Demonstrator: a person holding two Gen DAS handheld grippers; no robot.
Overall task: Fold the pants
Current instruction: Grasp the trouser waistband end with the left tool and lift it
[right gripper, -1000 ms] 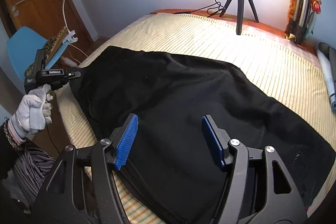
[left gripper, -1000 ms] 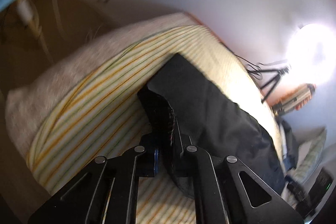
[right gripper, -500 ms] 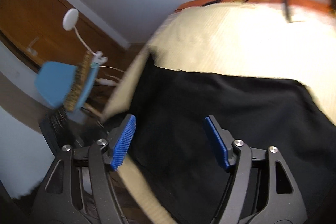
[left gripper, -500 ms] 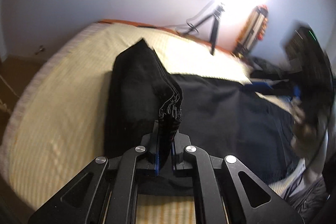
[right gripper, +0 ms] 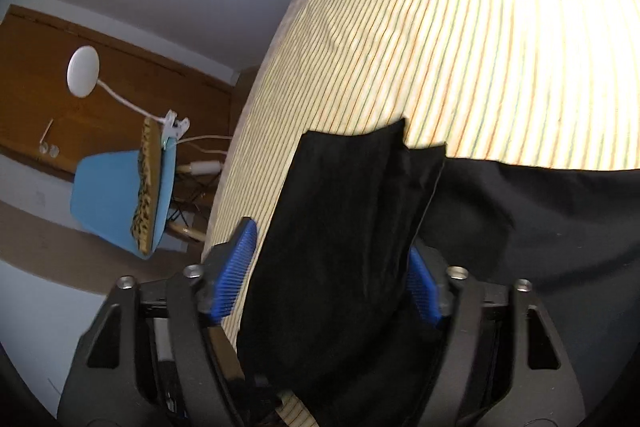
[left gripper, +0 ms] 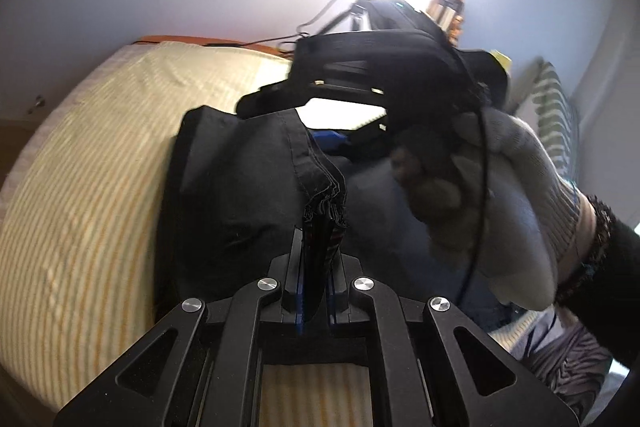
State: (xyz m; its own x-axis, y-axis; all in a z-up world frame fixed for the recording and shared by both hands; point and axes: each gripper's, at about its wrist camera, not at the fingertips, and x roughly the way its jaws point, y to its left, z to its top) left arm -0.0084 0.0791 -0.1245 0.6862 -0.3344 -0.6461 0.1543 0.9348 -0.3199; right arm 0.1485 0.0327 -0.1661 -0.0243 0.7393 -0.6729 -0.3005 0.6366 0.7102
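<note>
left tongs (left gripper: 316, 255): clamped on black fabric pants (left gripper: 240, 187) hem | right tongs (right gripper: 332, 275): closing around folded leg, pads apart | bed: yellow striped sheet (right gripper: 460, 47)

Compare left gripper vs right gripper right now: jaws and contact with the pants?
Left gripper is shut, pinching the bunched hem of the black pants; right gripper has its jaws apart and closing, with a raised fold of the pants between the pads, not yet pressed. Both have blue pads and work over the striped bedsheet.
</note>
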